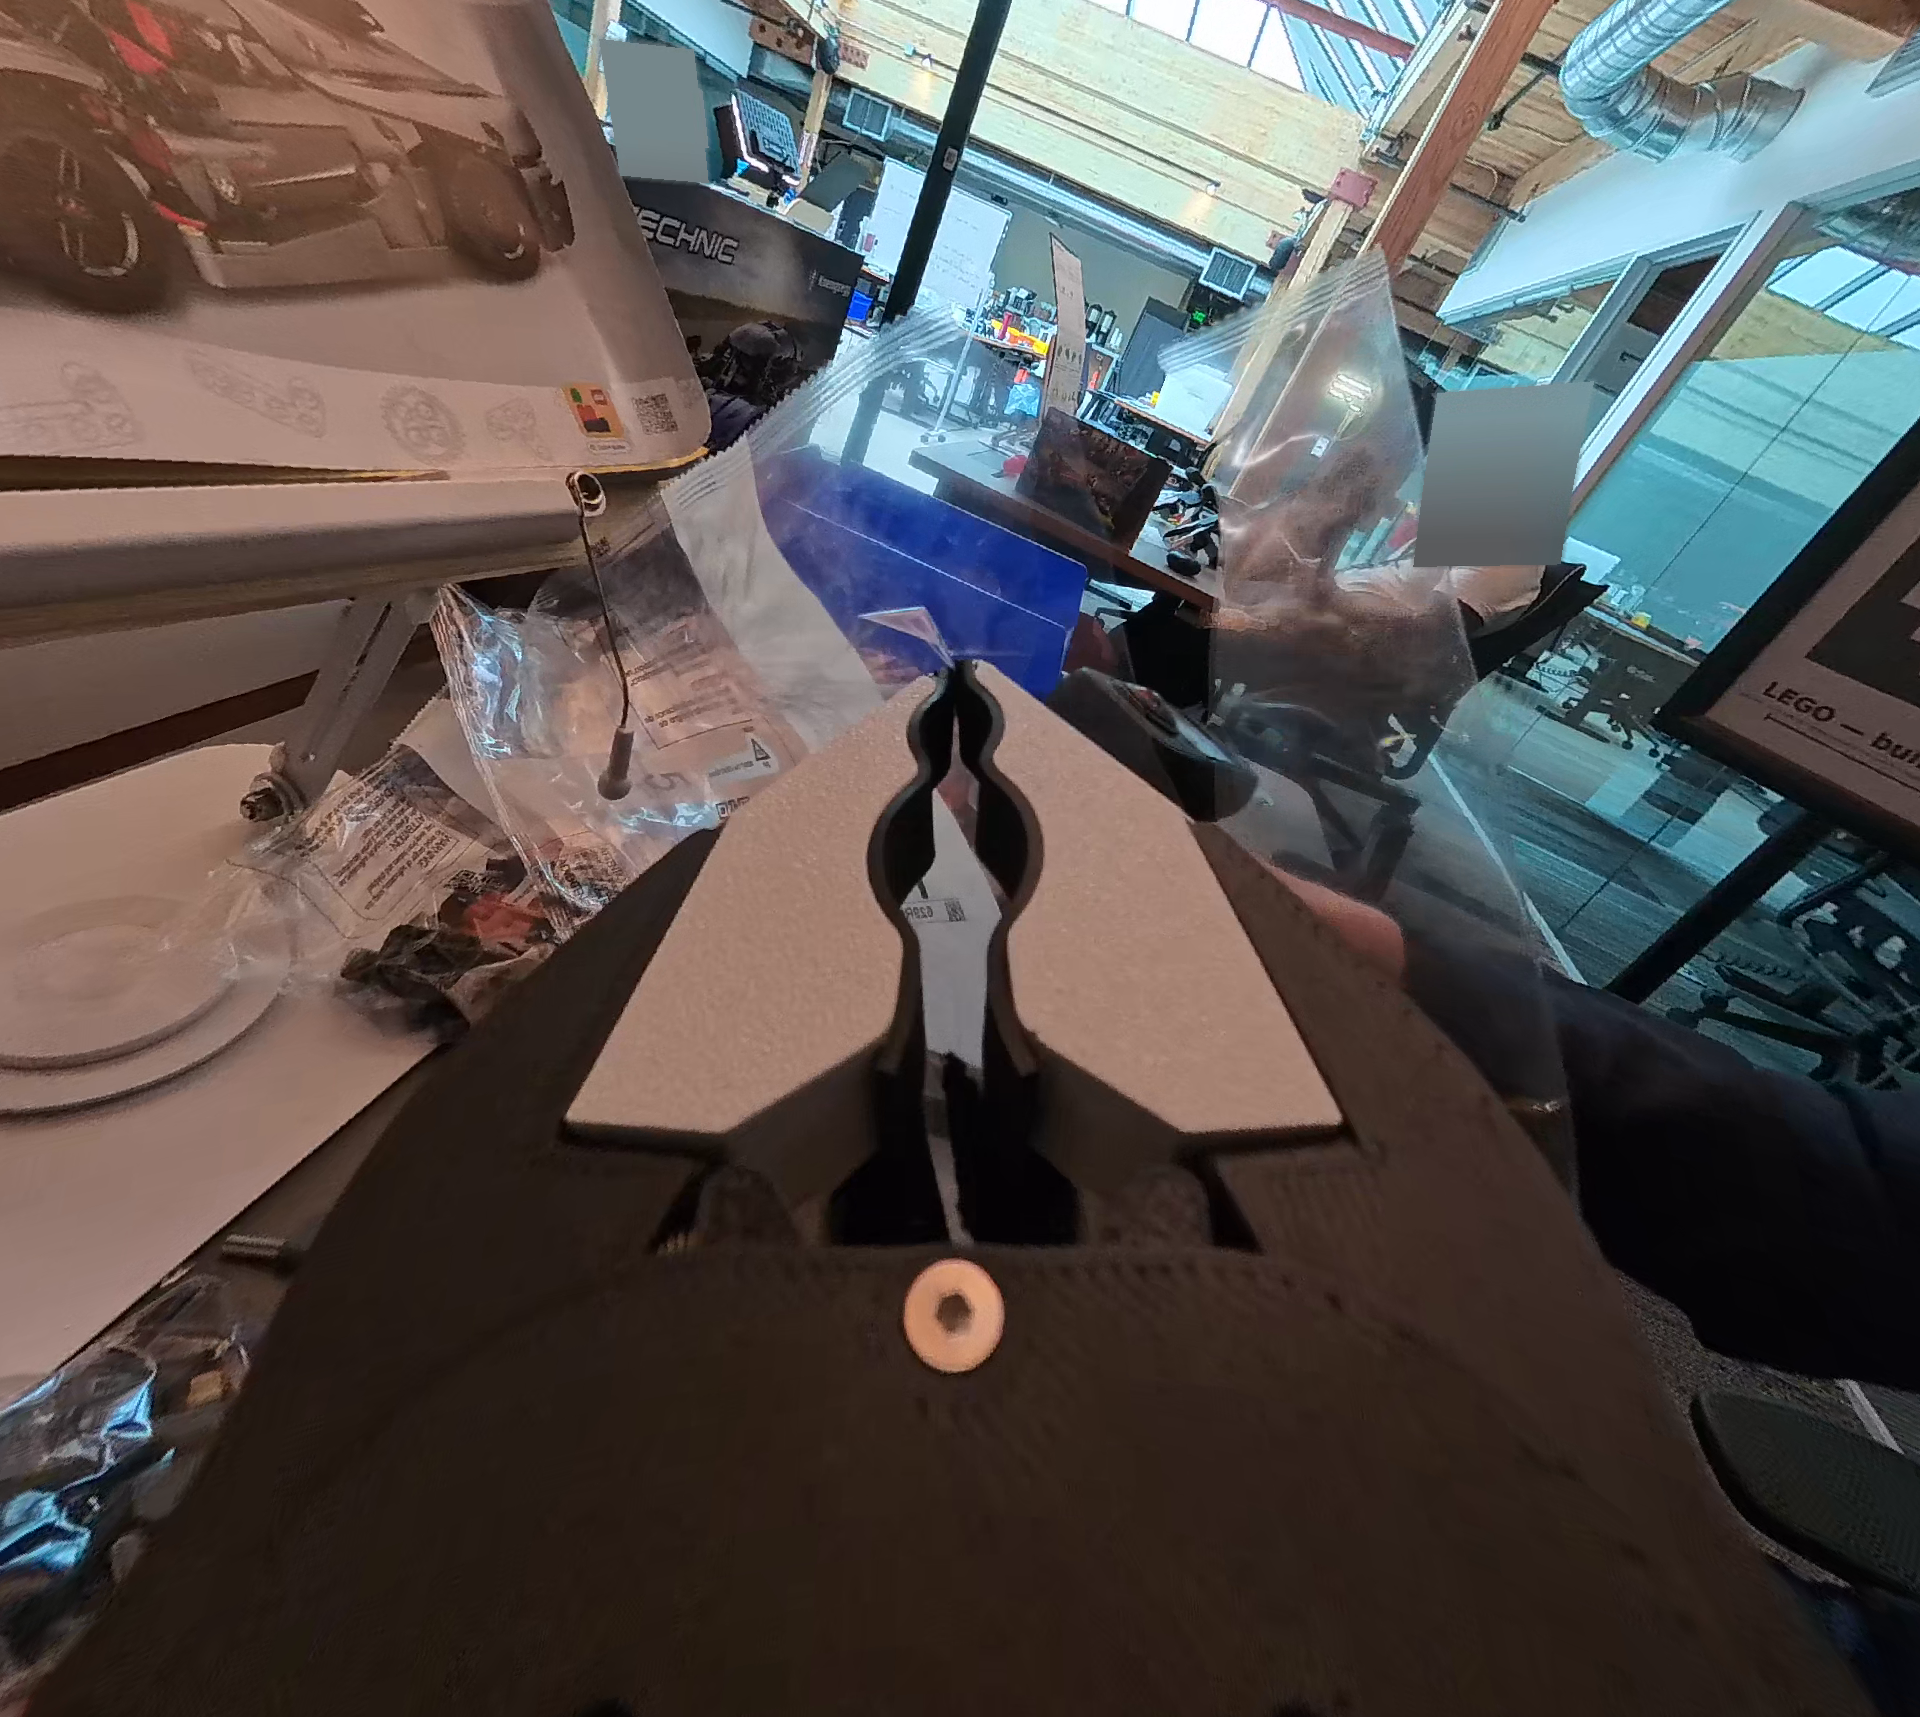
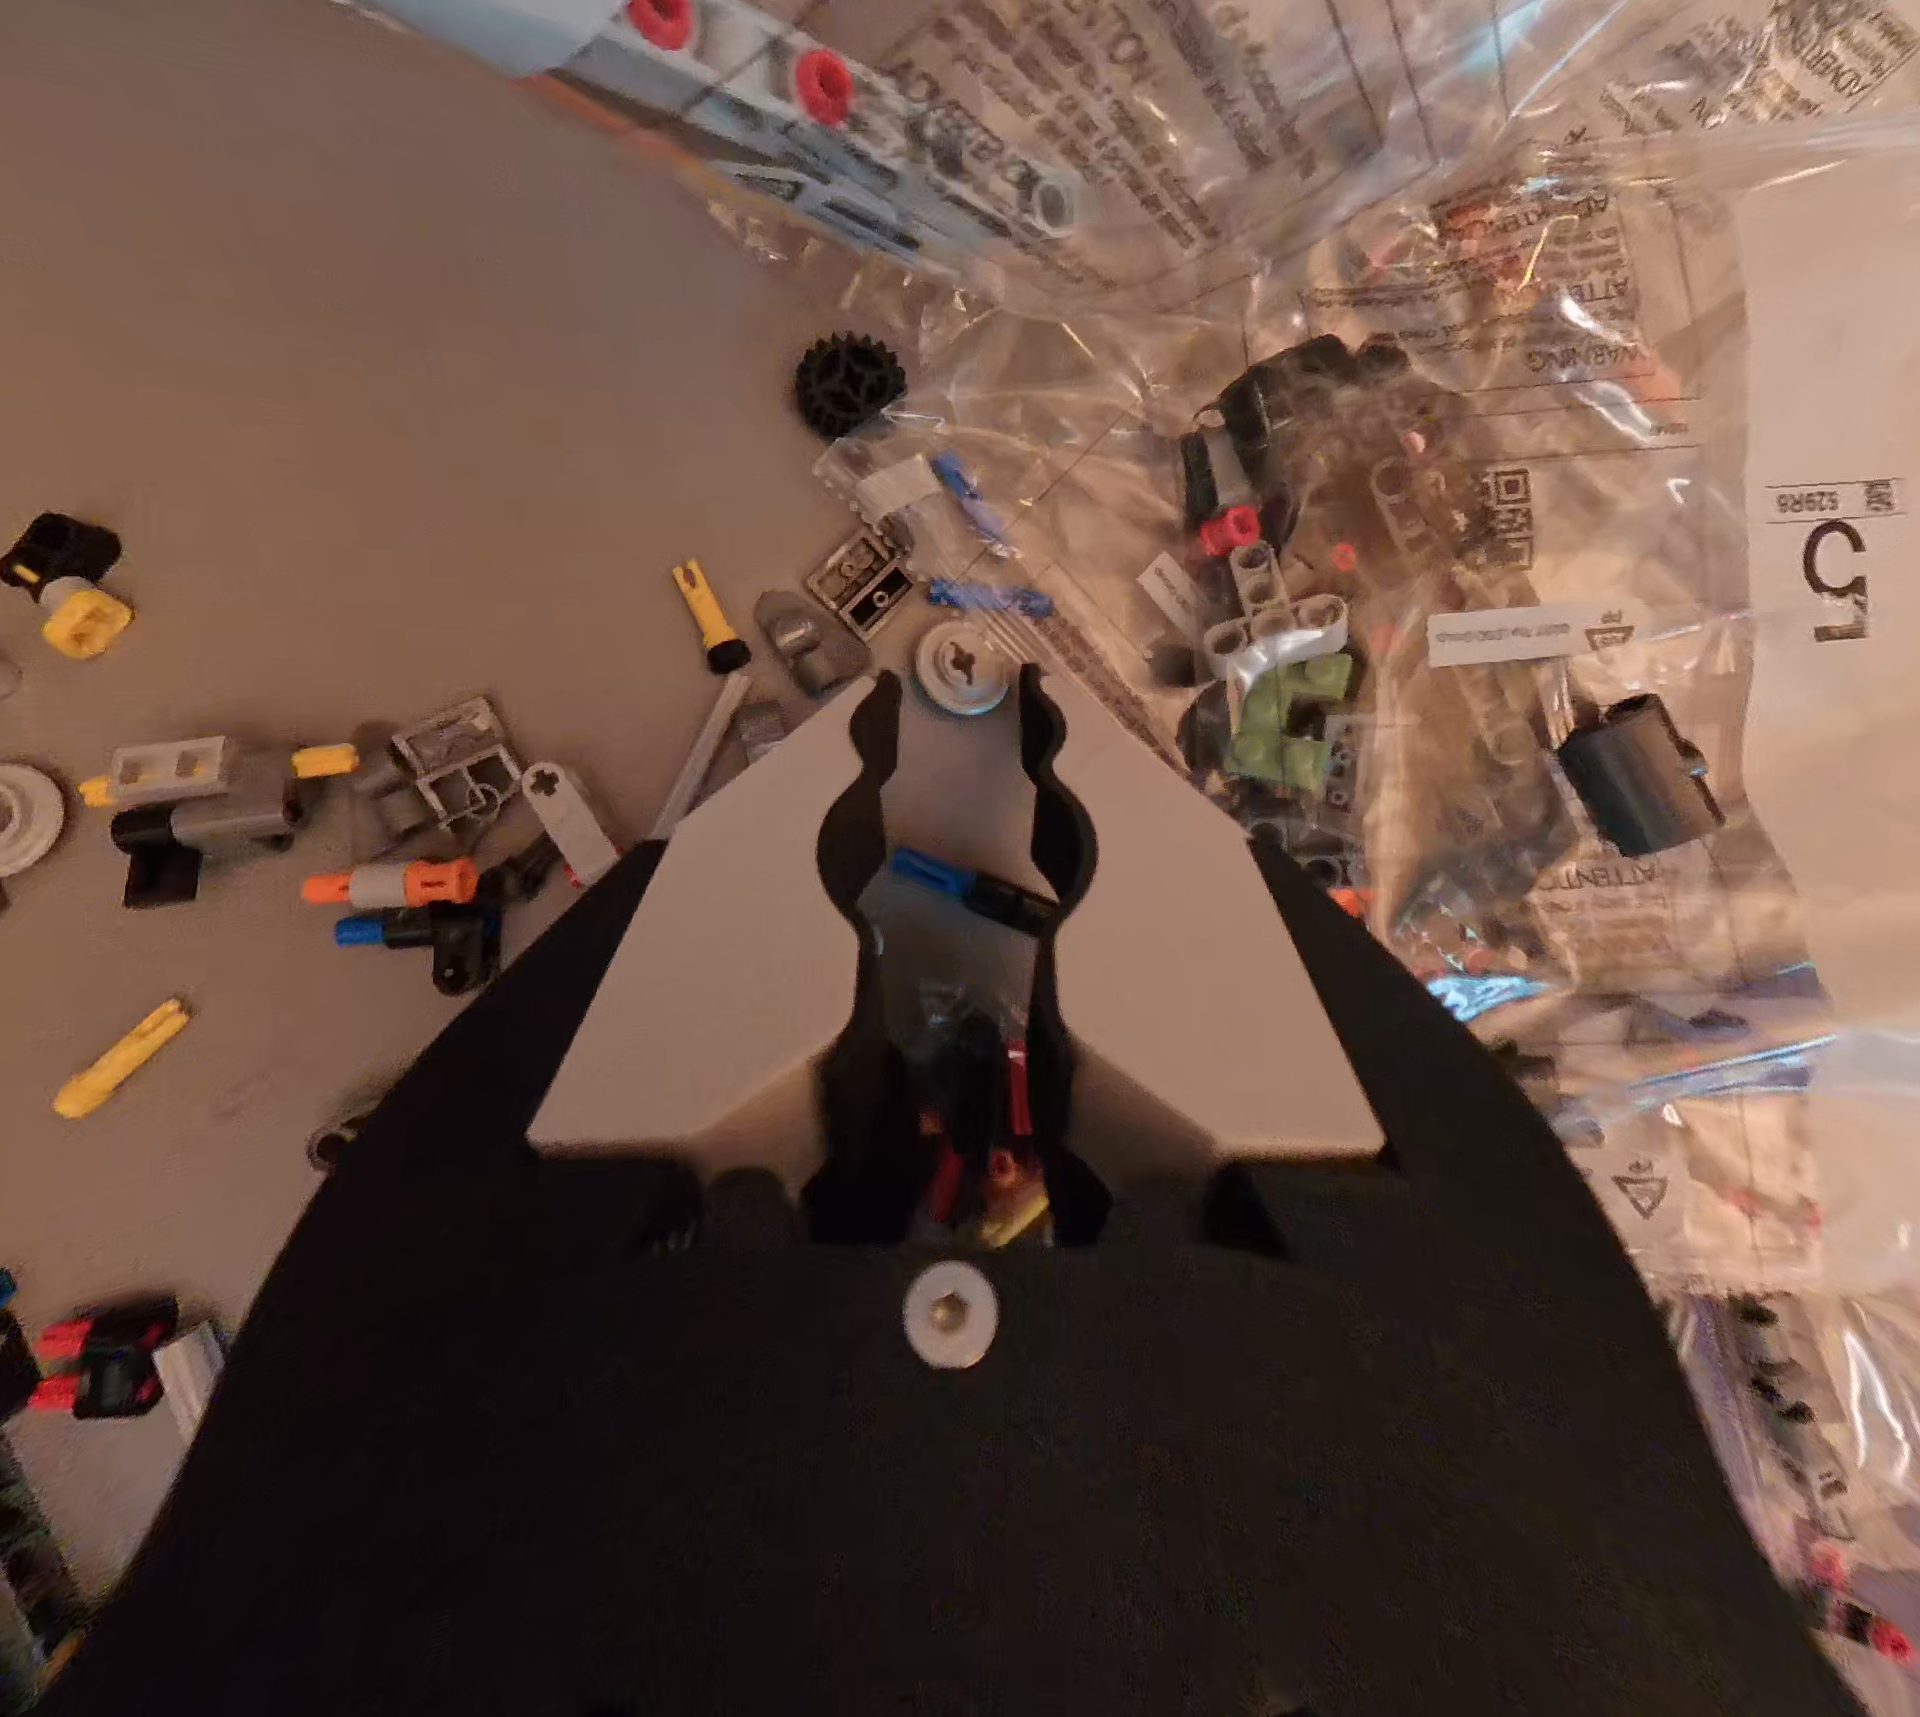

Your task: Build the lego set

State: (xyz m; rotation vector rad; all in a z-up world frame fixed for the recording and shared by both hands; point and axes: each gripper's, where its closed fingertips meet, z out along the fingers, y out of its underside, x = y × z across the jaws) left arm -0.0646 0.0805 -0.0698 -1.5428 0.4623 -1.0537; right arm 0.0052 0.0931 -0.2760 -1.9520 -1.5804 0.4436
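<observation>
My left gripper (image 1: 961, 680) is raised off the table and shut on a clear plastic bag (image 1: 1320, 441), which passes between its fingers and fans out up and to the right. My right gripper (image 2: 956, 691) is open and hovers over the tan table (image 2: 364, 368). A round grey wheel piece (image 2: 958, 659) lies on the table just ahead of its fingertips, and the pads do not touch it. A blue and black pin (image 2: 966, 883) and a small bag of red and black pieces (image 2: 977, 1096) lie on the table below the open jaws.
Loose pieces lie left of the right gripper, among them a black gear (image 2: 850, 384), an orange and grey pin (image 2: 400, 883) and a yellow pin (image 2: 120, 1059). Sealed part bags (image 2: 1455, 524) cover the right. The picture booklet (image 1: 260, 109) stands propped above white discs (image 1: 114, 992). To the black gear (image 2: 850, 384): right tips about 6 cm, left tips about 20 cm.
</observation>
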